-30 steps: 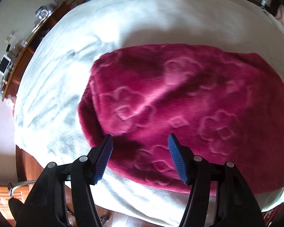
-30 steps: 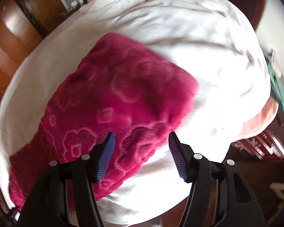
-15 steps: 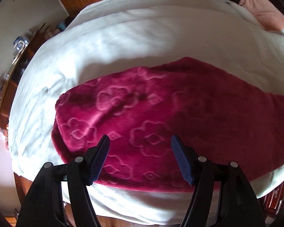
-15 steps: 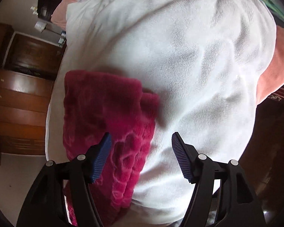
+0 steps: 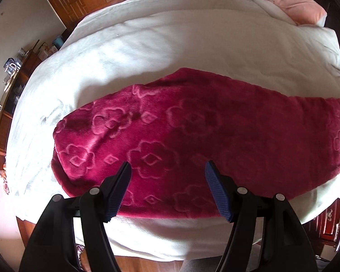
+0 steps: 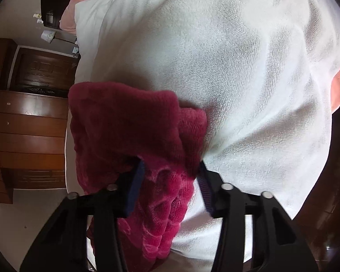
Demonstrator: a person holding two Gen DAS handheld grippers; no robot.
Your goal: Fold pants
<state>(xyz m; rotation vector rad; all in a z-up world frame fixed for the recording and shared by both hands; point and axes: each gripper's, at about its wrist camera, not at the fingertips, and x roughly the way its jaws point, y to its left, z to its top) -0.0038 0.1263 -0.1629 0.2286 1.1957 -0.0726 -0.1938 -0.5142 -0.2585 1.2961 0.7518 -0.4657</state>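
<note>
The pants are dark pink fleece with an embossed flower pattern, lying folded lengthwise across the near part of a white bed cover. My left gripper is open and empty, hovering above the pants' near edge. In the right wrist view one end of the pants shows as stacked layers. My right gripper is open with its jaws on either side of that end's edge, low against the cloth; the jaws are not closed on it.
The bed's near edge drops to a wooden floor. A pink pillow lies at the far right corner. A cluttered shelf stands on the left. Wooden wardrobe doors stand beyond the bed.
My left gripper pulled back and up, so more of the bed shows. My right gripper swung to the pants' end and dropped until its jaws straddle the edge.
</note>
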